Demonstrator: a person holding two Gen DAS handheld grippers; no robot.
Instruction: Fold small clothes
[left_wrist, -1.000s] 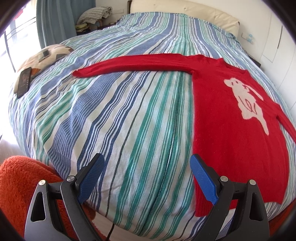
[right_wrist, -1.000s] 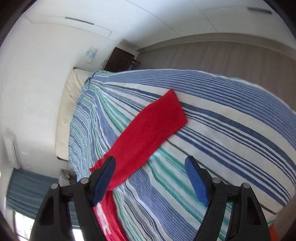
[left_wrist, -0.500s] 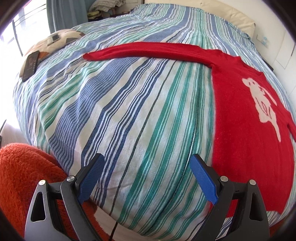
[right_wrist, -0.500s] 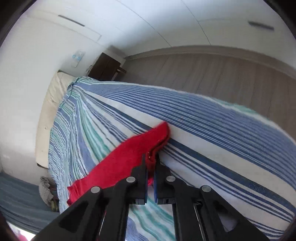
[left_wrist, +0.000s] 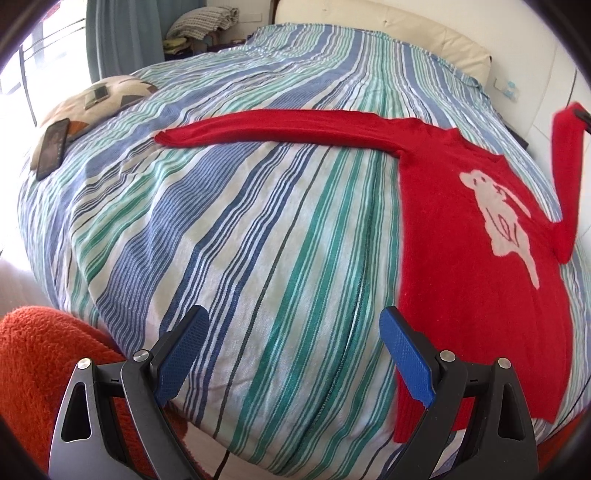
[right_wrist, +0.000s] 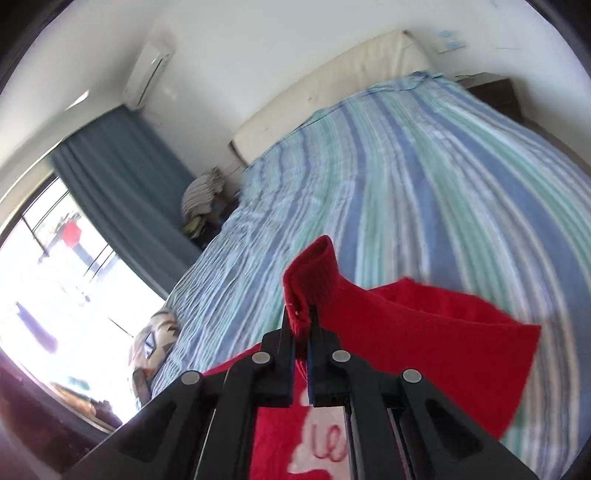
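Fuzzy knit red sweater (left_wrist: 461, 229), woven striped cotton bedspread (left_wrist: 258, 229), textured blue rubbery fingers (left_wrist: 404, 354).

The right gripper (right_wrist: 302, 325) has closed on the sweater's right sleeve cuff (right_wrist: 314, 277) and lifted it, over the sweater body (right_wrist: 280, 424) below it.

Bed (left_wrist: 236, 236) covered with blue, green and white striped spread; cream headboard (left_wrist: 388, 40) at far end. Patterned cushion (left_wrist: 96, 99) on left side, dark phone (left_wrist: 53, 147) lying on its near edge. Blue curtain (right_wrist: 122, 184) beside window, wall air conditioner (right_wrist: 147, 74) above, orange fleece (left_wrist: 44, 362) at near left corner.
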